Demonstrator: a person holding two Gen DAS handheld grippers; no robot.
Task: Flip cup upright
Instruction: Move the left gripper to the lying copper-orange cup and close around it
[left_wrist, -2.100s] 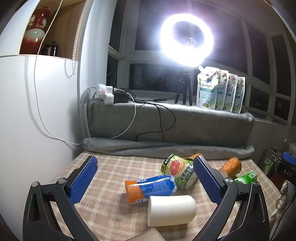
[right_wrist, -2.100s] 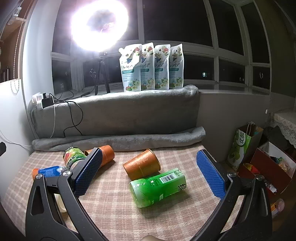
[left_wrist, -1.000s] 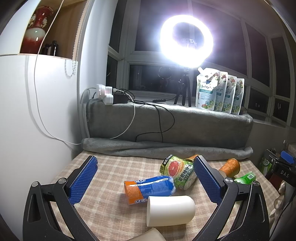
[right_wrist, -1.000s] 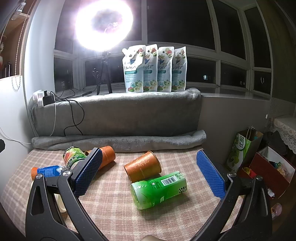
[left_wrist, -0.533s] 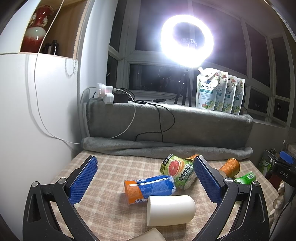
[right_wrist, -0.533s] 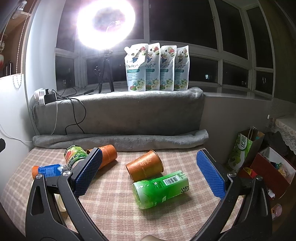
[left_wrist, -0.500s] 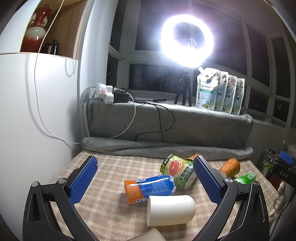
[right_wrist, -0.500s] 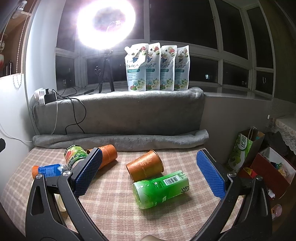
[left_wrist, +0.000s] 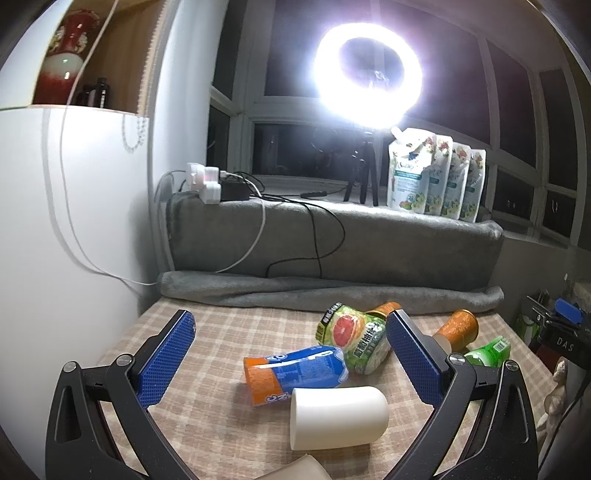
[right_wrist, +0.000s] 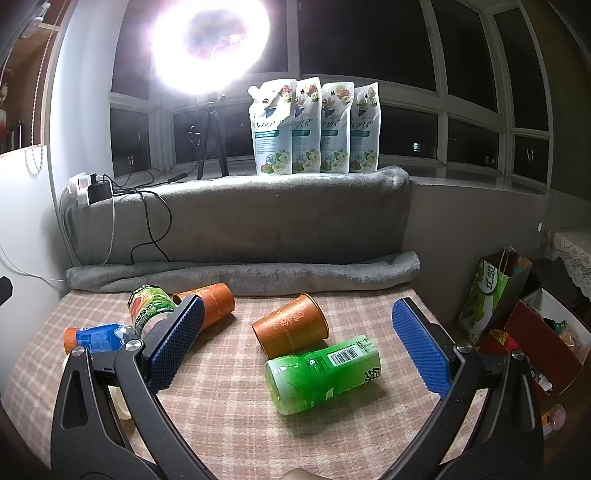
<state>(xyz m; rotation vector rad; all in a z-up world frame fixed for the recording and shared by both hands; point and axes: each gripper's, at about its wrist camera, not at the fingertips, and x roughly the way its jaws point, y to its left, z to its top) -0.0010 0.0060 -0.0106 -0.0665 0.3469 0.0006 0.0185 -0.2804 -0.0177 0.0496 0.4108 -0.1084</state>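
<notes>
White plastic, the cup (left_wrist: 338, 416) lies on its side nearest my left gripper (left_wrist: 291, 363), so with both grippers' jaws apart and empty I'd straddle its middle squarely before tipping it.

Setting: a room in a home, at night, rigged for filming. Evidence:
- Bay of windows (right_wrist: 406, 74), dark outside, with a grey blanket (right_wrist: 236, 218) draped over the sill and rolled along its foot.
- Four refill pouches (right_wrist: 314, 129) with flower print stand on the sill.
- Ring light (left_wrist: 367, 75) on a small tripod (right_wrist: 212, 136), lit, also on the sill.
- White cabinet (left_wrist: 74, 221) at the left; open shelf above it holds a red vase (left_wrist: 62, 62).
- Power strip (left_wrist: 207, 181) with plugs and trailing cords at the sill's left end.
- Table under a checked cloth (right_wrist: 229, 406).
- Paper shopping bag (right_wrist: 491, 295) and boxes of odds and ends on the floor at the right.
</notes>
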